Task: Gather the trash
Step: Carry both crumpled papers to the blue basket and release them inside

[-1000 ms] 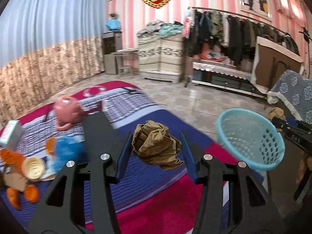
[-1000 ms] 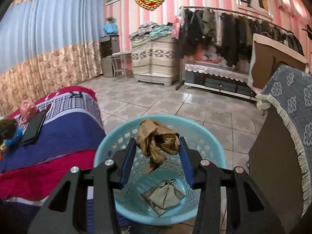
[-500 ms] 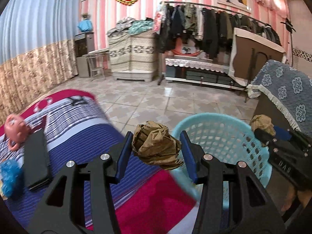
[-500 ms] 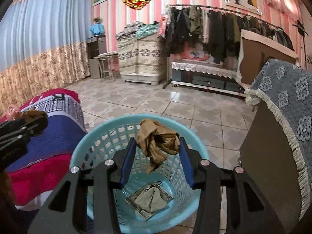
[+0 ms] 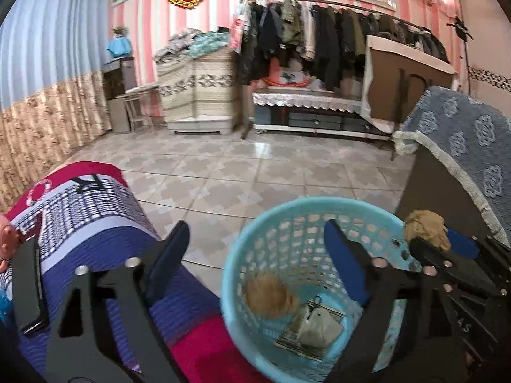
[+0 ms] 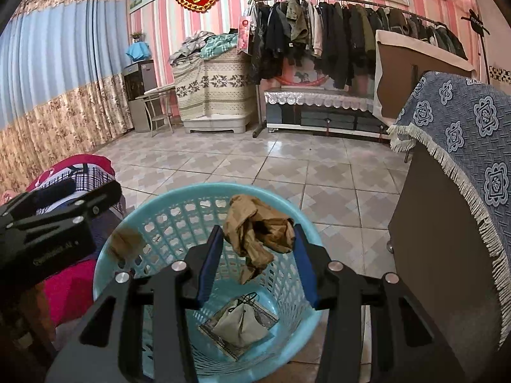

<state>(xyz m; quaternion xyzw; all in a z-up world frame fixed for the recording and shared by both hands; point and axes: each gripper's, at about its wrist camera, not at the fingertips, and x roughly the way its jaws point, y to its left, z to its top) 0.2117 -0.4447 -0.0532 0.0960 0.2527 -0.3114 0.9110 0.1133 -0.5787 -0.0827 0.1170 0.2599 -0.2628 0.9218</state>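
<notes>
Over the blue basket, your right claw is clenched on a crumpled brown paper wad, which hangs above the basket's mouth. Your left claw stands spread wide at the basket's near rim, gripping nothing. A blurred brown wad shows inside the basket, against the wall. On the basket's bottom lies a pale pouch on a flat printed wrapper. Left of the basket is the bed's striped cover, with a black slab lying on it.
</notes>
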